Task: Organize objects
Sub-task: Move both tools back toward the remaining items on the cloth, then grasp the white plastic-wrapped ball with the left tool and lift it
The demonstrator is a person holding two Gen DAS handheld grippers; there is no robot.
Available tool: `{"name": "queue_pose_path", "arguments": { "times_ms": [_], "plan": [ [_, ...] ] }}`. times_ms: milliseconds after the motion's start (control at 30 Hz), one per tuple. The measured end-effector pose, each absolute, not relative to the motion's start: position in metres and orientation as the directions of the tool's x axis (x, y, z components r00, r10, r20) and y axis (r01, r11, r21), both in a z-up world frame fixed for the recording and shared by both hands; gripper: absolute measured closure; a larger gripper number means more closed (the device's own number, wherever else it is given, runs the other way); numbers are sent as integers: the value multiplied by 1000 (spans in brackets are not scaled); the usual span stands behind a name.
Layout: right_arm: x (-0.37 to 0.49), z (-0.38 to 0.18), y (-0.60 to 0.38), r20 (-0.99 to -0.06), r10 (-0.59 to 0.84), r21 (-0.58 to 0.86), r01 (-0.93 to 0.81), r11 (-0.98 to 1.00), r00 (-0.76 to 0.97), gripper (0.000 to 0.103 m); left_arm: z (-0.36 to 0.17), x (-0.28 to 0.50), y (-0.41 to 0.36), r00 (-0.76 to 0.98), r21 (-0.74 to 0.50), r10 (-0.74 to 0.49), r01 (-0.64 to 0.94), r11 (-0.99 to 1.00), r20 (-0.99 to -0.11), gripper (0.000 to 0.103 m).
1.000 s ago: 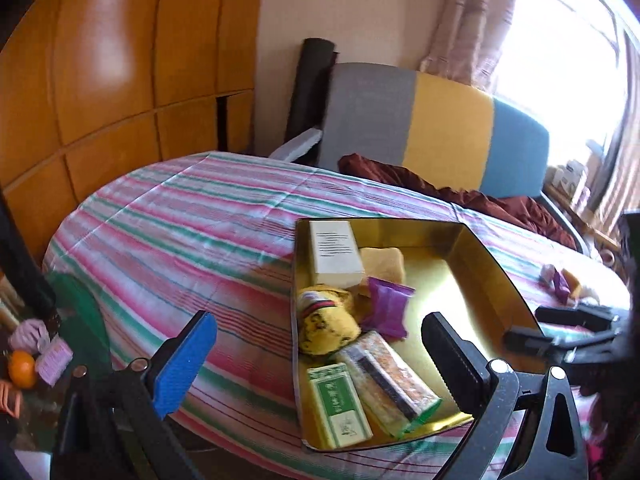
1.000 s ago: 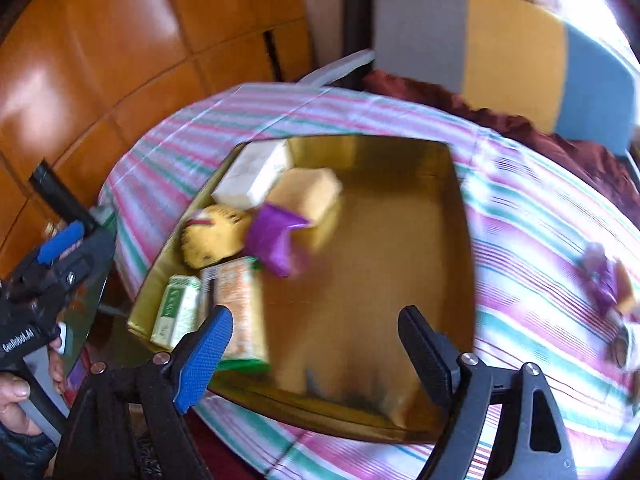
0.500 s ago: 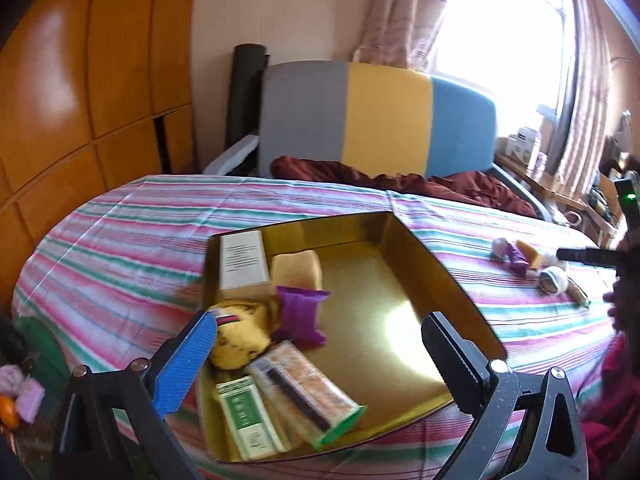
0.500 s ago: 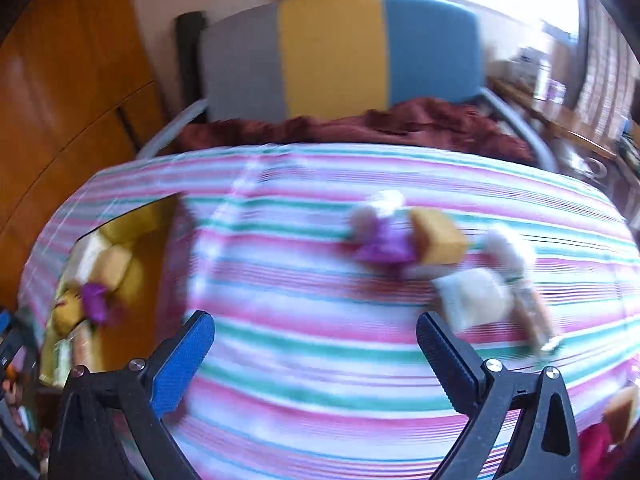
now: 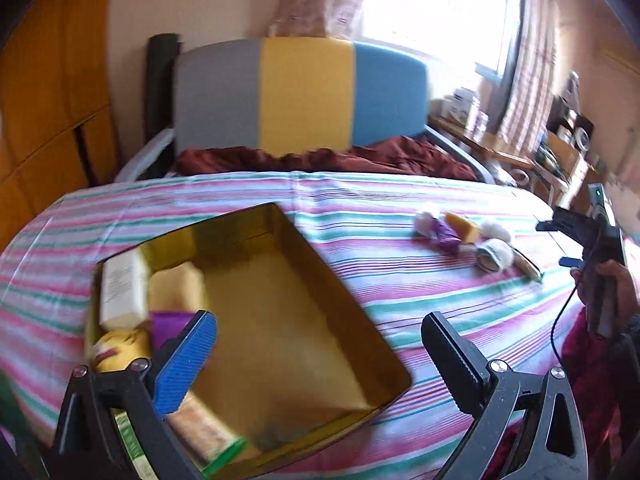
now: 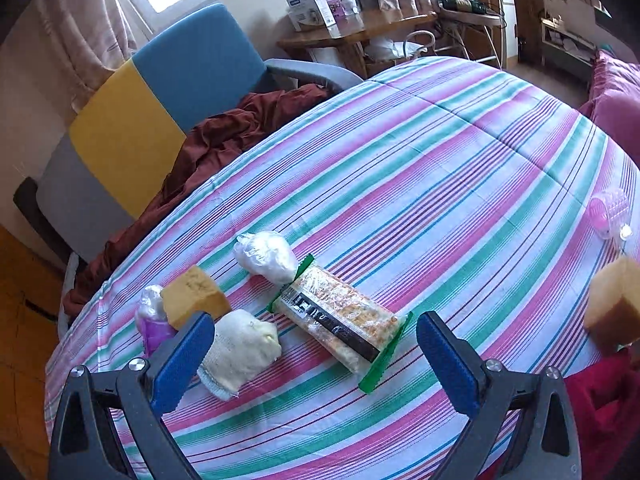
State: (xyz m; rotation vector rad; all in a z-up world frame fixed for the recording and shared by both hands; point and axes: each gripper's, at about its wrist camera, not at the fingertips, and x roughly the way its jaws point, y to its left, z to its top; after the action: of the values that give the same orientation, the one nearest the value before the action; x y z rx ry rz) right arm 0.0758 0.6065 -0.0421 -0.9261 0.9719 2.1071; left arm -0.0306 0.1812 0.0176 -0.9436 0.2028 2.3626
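A gold tray (image 5: pixel 344 292) on the striped table holds a white box (image 5: pixel 120 288), a yellow sponge (image 5: pixel 176 284), a purple packet (image 5: pixel 168 322), a yellow plush (image 5: pixel 118 350) and a cracker pack (image 5: pixel 204 432). My left gripper (image 5: pixel 320 352) is open above the tray. My right gripper (image 6: pixel 316 354) is open, hovering over a cracker pack (image 6: pixel 340 320), a cream sock roll (image 6: pixel 240 346), a yellow sponge (image 6: pixel 196 298), a white plastic bundle (image 6: pixel 266 256) and a purple packet (image 6: pixel 154 320). This pile also shows in the left wrist view (image 5: pixel 464 236).
A grey, yellow and blue chair (image 5: pixel 304 92) with a maroon cloth (image 6: pixel 224 136) stands behind the table. Another sponge (image 6: pixel 616 300) and a pink cup (image 6: pixel 610 210) lie at the table's right edge. A wooden side table (image 6: pixel 360 28) stands beyond.
Both grippers swung right. The right gripper left the tray and now hovers over the loose pile. The left view shifted from the tray's filled side toward its bare middle.
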Motion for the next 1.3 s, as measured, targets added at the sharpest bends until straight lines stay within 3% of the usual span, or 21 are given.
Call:
{"name": "queue_pose_path", "arguments": {
  "times_ms": [233,467,1000,1100,1167,1300],
  "plan": [
    [77,-40,603,-784,198,416,-734,-536,-589,0,17,-43,253,-496,-73,493,-649,-758,-715,0],
    [82,-42,606,-767,161,473,-717,-513,-621,0,2,-61,321,-423,-47,445,-682,-730,-789,0],
    [83,-39,609,-714,90,565,-647,-512,-694,0,-40,-177,426,-228,-299,475,-533,-791,-850,2],
    [81,-40,608,-711,76,572,-638,-516,-699,0,-52,-189,446,-209,-283,458,-552,-785,-864,11],
    [79,-40,606,-711,70,570,-632,-525,-699,0,-60,-195,458,-205,-259,441,-570,-779,-874,27],
    [76,-42,605,-713,56,571,-626,-532,-698,0,-73,-199,479,-176,-248,439,-619,-746,-881,31]
  ]
}}
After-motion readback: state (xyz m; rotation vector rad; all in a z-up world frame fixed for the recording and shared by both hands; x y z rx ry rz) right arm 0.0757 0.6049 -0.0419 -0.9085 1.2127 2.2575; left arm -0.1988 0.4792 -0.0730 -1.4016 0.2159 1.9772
